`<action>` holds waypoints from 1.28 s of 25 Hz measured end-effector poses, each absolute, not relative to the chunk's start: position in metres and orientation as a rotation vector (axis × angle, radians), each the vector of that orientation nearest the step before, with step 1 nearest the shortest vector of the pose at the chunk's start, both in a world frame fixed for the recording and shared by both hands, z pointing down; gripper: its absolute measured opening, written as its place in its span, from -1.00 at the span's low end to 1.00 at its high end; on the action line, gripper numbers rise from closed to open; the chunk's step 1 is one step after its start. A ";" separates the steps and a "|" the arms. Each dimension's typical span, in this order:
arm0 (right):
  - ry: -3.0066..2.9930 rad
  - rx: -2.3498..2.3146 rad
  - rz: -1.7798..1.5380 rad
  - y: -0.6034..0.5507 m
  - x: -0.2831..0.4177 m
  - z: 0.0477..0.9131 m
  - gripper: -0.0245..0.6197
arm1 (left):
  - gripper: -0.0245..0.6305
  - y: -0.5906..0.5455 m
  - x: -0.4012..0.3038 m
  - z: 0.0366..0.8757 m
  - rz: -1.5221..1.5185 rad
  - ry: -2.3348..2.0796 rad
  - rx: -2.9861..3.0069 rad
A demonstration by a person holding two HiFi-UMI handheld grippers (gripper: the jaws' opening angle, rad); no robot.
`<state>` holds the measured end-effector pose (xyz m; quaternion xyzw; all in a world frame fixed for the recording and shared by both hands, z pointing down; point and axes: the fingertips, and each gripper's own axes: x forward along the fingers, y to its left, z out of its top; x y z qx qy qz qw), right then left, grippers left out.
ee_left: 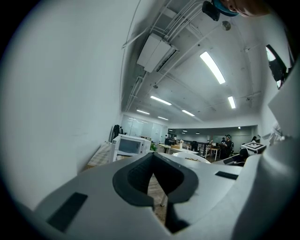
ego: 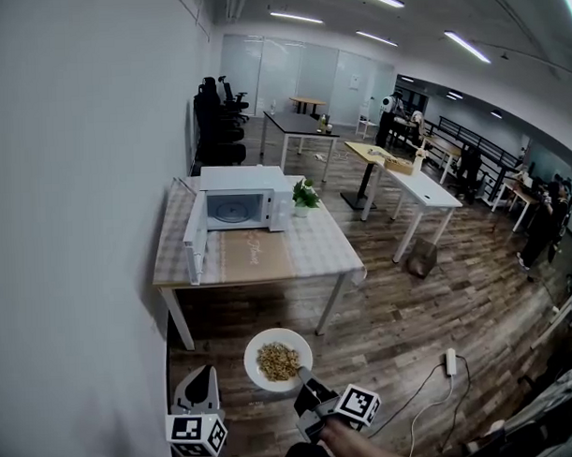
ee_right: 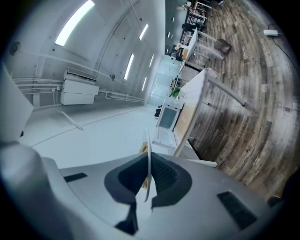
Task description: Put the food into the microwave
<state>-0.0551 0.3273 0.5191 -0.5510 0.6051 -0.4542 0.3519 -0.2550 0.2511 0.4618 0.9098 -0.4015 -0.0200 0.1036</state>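
A white plate [ego: 277,360] of brownish food hangs over the wooden floor, held by its near rim in my right gripper [ego: 303,375]. In the right gripper view the plate's thin rim [ee_right: 149,150] stands edge-on between the pads of the right gripper [ee_right: 147,180], with the food [ee_right: 142,148] just showing. The white microwave [ego: 234,209] sits on a table [ego: 305,250] ahead, its door swung open to the left and its cavity empty. My left gripper [ego: 202,374] hovers to the left of the plate, its jaws together with nothing in them [ee_left: 159,185]. It faces the microwave [ee_left: 129,145].
A white wall runs along the left. A small potted plant [ego: 305,196] stands right of the microwave. Desks [ego: 416,186] and black chairs [ego: 217,122] fill the room beyond. A cardboard box [ego: 421,257] and a power strip [ego: 451,360] with cable lie on the floor at right.
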 end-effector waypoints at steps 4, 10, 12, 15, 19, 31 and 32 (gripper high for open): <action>1.597 -1.416 -1.161 0.315 -0.066 0.511 -0.87 | -0.90 0.239 -0.267 0.457 -0.085 -1.199 2.673; 1.614 -1.399 -1.129 0.291 -0.072 0.500 -0.87 | -0.90 0.227 -0.271 0.450 -0.086 -1.189 2.689; 1.607 -1.396 -1.128 0.284 -0.071 0.500 -0.87 | -0.90 0.223 -0.268 0.447 -0.087 -1.181 2.704; 1.595 -1.403 -1.136 0.271 -0.064 0.503 -0.87 | -0.90 0.214 -0.259 0.448 -0.079 -1.169 2.716; 1.617 -1.365 -1.121 0.247 -0.054 0.502 -0.87 | -0.90 0.193 -0.243 0.445 -0.061 -1.169 2.736; 1.640 -1.327 -1.184 0.164 -0.001 0.508 -0.87 | -0.90 0.114 -0.183 0.438 -0.044 -1.200 2.718; 1.643 -1.321 -1.184 0.156 0.004 0.509 -0.87 | -0.90 0.106 -0.178 0.439 -0.039 -1.209 2.715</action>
